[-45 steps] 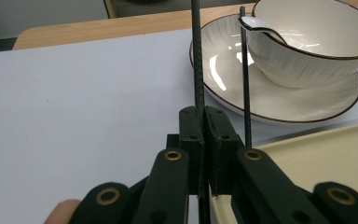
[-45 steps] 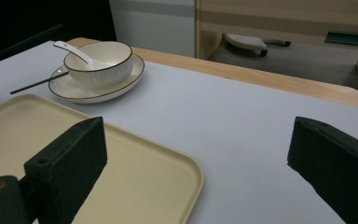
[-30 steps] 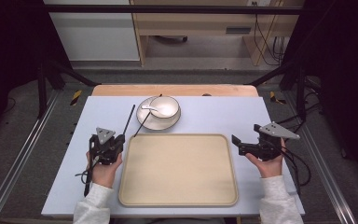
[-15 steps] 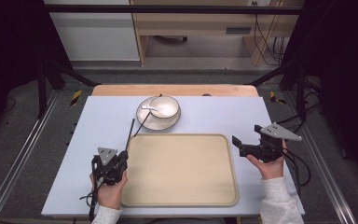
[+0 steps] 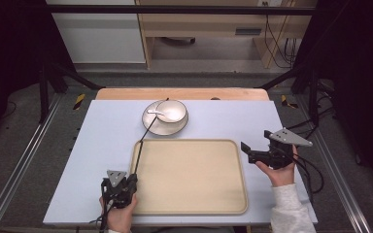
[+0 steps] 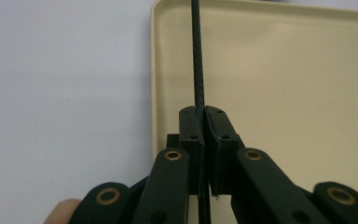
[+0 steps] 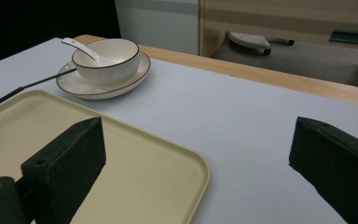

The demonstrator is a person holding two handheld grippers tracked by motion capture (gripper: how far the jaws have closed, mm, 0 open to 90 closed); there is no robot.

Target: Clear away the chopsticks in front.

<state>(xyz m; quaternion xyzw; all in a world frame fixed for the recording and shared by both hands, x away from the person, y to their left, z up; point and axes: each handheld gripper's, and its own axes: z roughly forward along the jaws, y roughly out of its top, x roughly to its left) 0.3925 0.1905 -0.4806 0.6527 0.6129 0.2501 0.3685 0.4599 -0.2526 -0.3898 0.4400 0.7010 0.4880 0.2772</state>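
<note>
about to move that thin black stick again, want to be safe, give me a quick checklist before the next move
1. Left hand-held gripper shut on the stick: ok.
2. Stick's far end near the plate and bowl, touching or not: cannot tell.
3. Spoon resting in bowl: ok.
4. Tray flat on the table: ok.
5. Right hand-held gripper open, holding nothing: ok.

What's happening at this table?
A person holds tongs in each hand. The left tongs are shut on a thin black rod that reaches over the beige tray's left edge toward a bowl with a spoon on a plate. The right tongs hover open beside the tray.
</note>
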